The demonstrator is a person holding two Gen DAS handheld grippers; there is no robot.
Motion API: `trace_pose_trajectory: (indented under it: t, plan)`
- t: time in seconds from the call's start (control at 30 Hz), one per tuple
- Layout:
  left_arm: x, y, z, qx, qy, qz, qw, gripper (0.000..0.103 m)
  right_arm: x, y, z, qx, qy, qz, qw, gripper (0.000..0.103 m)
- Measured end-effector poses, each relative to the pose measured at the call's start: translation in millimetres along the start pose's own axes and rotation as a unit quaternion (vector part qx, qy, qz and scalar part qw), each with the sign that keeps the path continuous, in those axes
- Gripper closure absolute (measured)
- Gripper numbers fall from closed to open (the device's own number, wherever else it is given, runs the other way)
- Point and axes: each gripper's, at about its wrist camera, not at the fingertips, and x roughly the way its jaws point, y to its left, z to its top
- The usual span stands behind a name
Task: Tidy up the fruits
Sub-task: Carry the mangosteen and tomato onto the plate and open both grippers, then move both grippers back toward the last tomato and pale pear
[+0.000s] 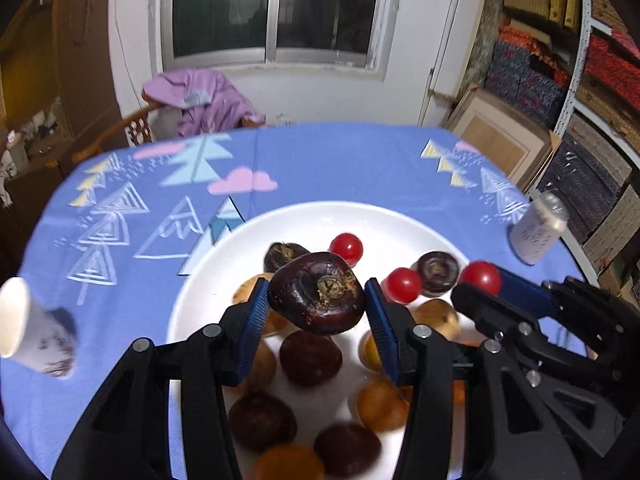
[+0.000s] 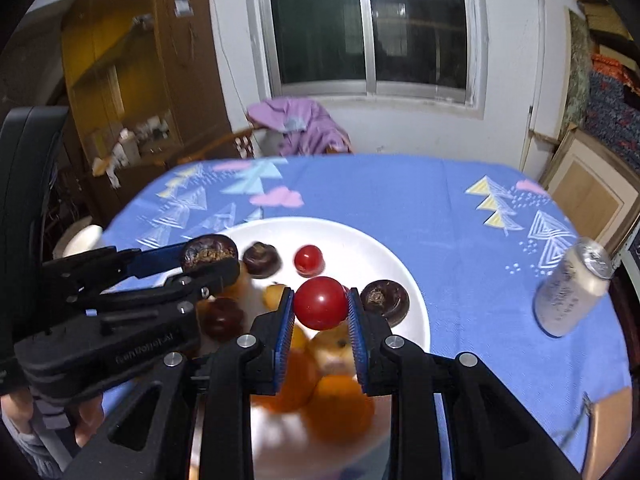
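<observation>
I am pinching a dark water chestnut (image 1: 318,294) across its flat sides in my left gripper (image 1: 318,300), and my right gripper (image 2: 320,304) is squeezing a cherry tomato (image 2: 320,303); both are hanging above the white plate (image 1: 224,248). The chestnut is feeling hard and light; the tomato looks smooth, soft, likely slippery, needing gentle pressure. Farther off, more fruit is lying on the plate.

1. The left gripper (image 2: 208,258), seen in the right wrist view just left of the white plate (image 2: 404,276), carries raised lettering on its black body; it appears mirrored and blurred, unreadable.
2. The can (image 2: 568,294) right of that plate bears illegible print.
</observation>
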Motion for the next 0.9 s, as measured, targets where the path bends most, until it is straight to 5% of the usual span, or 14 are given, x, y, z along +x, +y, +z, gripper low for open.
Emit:
trace_pose_trajectory:
  t: [0.3,0.43,0.67,0.9]
  plan:
    - [25,1,-7,0.003,0.005,0.000,1.0000,0.050,25,-9,-6,0.010,0.016,0.002,1.000,0.073]
    - [17,7,-7,-0.013,0.000,0.003,0.9999,0.044,15,-11,-4,0.014,0.003,-0.002,1.000,0.056]
    - [-46,19,-13,-0.024,-0.030,0.015,0.9991,0.042,-56,-6,1,0.032,-0.056,0.026,0.998,0.056]
    - [-139,17,-58,-0.022,-0.088,0.044,0.9949,0.024,-144,21,-34,0.016,-0.117,0.048,0.992,0.034]
